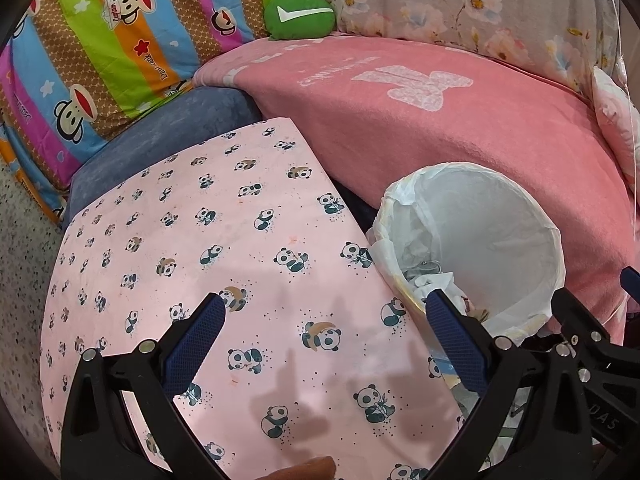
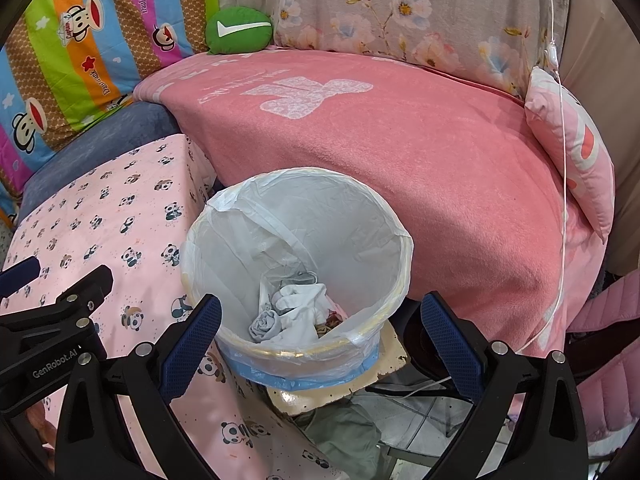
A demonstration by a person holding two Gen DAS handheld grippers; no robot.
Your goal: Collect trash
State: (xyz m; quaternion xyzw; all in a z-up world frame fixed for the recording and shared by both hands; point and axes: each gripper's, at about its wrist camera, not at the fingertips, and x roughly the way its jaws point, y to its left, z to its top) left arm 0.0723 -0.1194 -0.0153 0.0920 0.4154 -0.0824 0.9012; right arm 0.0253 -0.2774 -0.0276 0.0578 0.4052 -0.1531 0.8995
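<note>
A round trash bin (image 2: 394, 240) lined with a white plastic bag stands beside a pink panda-print surface (image 2: 100, 216). Crumpled white and grey tissues (image 2: 292, 308) lie at its bottom. My right gripper (image 2: 320, 332) is open and empty, held just above the bin's near rim. My left gripper (image 1: 324, 328) is open and empty above the panda-print surface (image 1: 224, 240), with the bin (image 1: 556, 236) to its right. The right gripper's body (image 1: 592, 340) shows at the right edge of the left wrist view.
A pink blanket (image 2: 400, 152) covers the sofa behind the bin. A green cushion (image 2: 238, 30), a striped monkey-print quilt (image 2: 80, 40) and a floral cover (image 2: 400, 20) lie behind. A white cable (image 2: 562, 160) hangs at right. A pink pillow (image 2: 572, 144) leans there.
</note>
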